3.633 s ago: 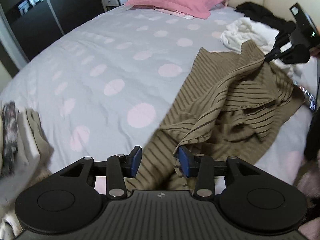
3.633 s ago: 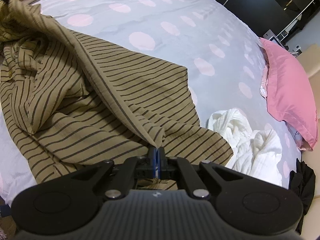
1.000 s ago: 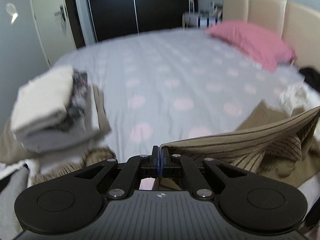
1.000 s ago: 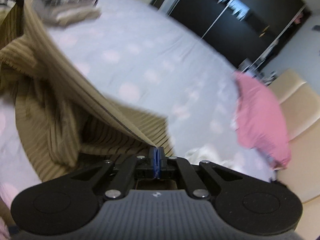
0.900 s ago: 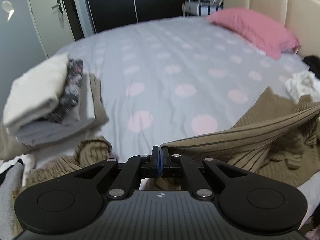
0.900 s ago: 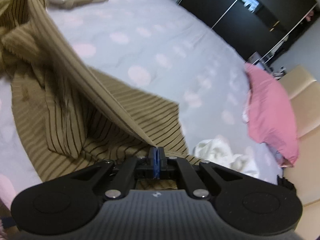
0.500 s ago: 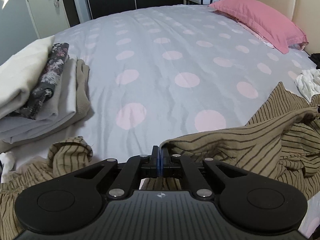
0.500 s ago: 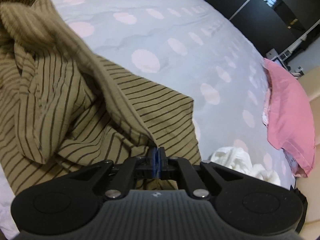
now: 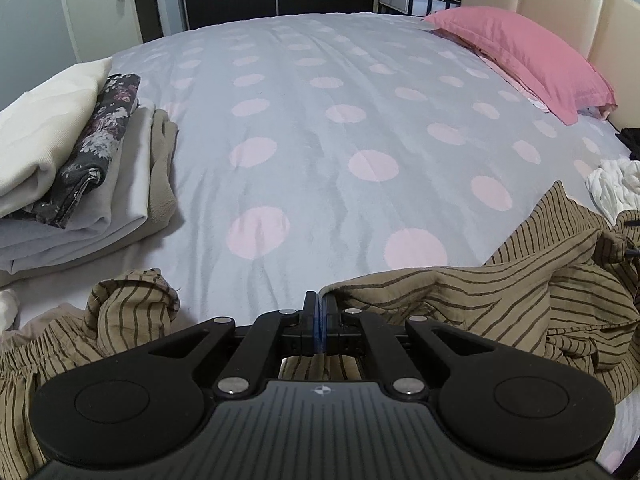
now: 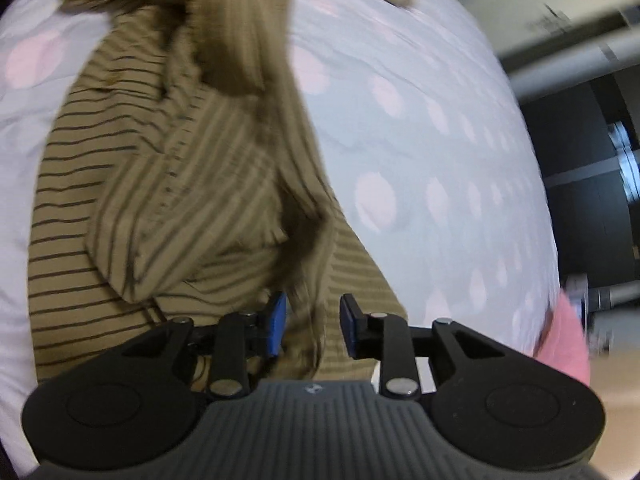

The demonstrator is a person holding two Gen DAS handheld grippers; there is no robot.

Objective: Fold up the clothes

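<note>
Right wrist view motion-blurred: striped garment [image 10: 168,184] smeared at top, pink pillow [image 10: 566,340] cut by the edge. Left wrist view: left tool [image 9: 320,322] body hides the garment's pinched edge; white cloth [image 9: 618,184] cropped at right.

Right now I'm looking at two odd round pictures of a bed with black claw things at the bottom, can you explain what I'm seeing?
Those claws are two-finger grippers that a person holds, one per hand, each with a wide-angle camera looking along its fingers. One picture is from the left gripper, shut on an edge of a brown striped garment. The other, blurry, is from the right gripper, which is open over the same garment. Both look across a grey bedspread with pink dots. Also there: a stack of folded clothes, a pink pillow and a crumpled white garment.
</note>
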